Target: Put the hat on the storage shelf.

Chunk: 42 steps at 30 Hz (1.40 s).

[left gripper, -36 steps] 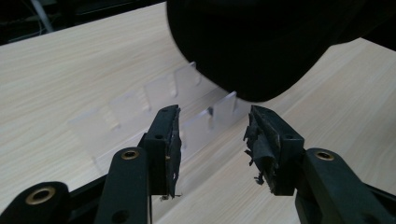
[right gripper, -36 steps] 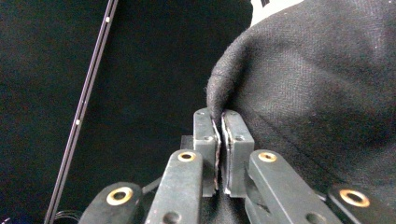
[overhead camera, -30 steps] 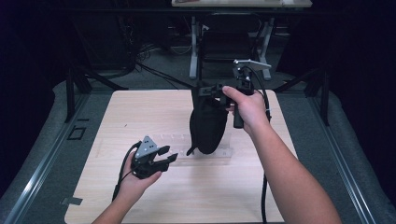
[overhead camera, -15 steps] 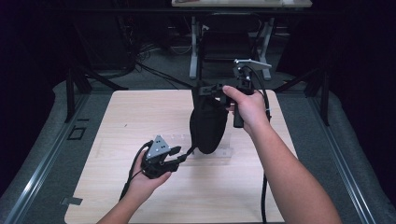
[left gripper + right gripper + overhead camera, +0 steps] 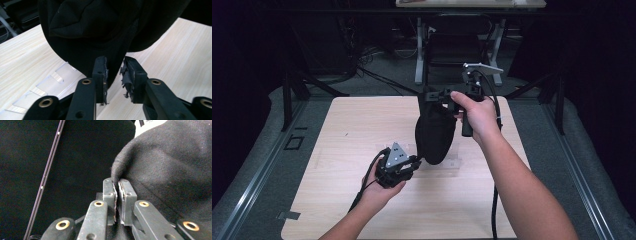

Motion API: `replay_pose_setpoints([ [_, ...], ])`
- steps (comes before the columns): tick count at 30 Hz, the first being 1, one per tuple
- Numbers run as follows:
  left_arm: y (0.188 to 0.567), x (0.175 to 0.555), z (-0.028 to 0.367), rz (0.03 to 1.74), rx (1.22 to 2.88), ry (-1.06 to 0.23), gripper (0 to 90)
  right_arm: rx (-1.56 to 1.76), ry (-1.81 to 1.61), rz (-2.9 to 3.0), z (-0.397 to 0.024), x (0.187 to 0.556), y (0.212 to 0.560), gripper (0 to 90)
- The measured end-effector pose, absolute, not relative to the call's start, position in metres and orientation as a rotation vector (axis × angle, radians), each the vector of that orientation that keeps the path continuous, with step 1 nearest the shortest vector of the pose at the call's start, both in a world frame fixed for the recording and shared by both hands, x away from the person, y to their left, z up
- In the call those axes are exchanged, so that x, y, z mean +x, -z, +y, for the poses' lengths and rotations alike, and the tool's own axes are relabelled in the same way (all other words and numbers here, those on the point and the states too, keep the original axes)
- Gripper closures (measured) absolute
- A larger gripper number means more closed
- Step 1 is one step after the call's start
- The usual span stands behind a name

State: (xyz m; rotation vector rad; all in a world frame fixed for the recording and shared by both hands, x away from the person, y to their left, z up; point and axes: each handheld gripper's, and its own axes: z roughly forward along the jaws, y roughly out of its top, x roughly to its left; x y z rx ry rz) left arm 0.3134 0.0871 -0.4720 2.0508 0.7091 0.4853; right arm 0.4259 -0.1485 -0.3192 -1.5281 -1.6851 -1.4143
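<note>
Black garment hanging over the surface, second grip being taken at its lower edge.

The right gripper [image 5: 439,96] has its fingers clamped on a top fold of the black garment [image 5: 434,132], which hangs with its lowest point just above the wooden surface [image 5: 347,130]. The left gripper [image 5: 115,72] has its fingers apart, straddling the bottom edge. Judgement: seat the hem deeper between the frayed pads before closing; keep the right hand high so the cloth hangs taut.
</note>
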Motion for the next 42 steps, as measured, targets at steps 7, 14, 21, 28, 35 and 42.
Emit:
replay_pose_setpoints([
  [7,0.471,0.313,0.085,0.705,2.067,-0.53,81.1,-1.521,1.416,-1.69,-0.148,0.425,0.319,84.2],
  [14,0.471,0.313,0.085,0.699,2.071,-0.538,82.2,-1.502,1.438,-1.695,-0.15,0.42,0.314,82.0],
  [21,0.47,0.313,0.088,0.704,2.062,-0.558,83.6,-1.492,1.464,-1.699,-0.155,0.416,0.304,82.3],
  [28,0.471,0.314,0.094,0.713,2.058,-0.563,85.0,-1.514,1.478,-1.692,-0.164,0.414,0.305,81.4],
  [35,0.479,0.316,0.107,0.736,2.061,-0.546,85.4,-1.539,1.487,-1.683,-0.18,0.411,0.307,81.1],
  [42,0.502,0.318,0.117,0.798,2.079,-0.506,84.8,-1.569,1.512,-1.682,-0.19,0.406,0.304,80.9],
])
